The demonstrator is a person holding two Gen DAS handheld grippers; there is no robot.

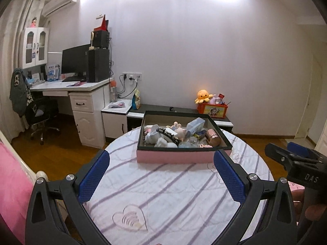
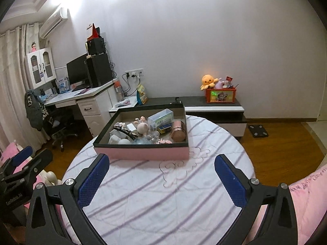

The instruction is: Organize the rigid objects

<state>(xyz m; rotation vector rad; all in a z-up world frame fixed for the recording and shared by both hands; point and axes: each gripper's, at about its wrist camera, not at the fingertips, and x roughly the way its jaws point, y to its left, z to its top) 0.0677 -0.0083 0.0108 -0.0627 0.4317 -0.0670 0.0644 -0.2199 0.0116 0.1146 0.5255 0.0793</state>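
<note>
left wrist view: both grippers' jaws wide, pink box (image 1: 175,156) of clutter ahead on striped cloth (image 1: 163,194), desk (image 1: 67,86) beyond

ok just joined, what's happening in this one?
A person holds both grippers low over a round table with a striped cloth. The left gripper and right gripper are both open and empty, short of a pink box with a black rim. The box holds jumbled small items: a rose-gold cylinder, a clear plastic case, a small doll. Nothing is grasped yet.
</note>
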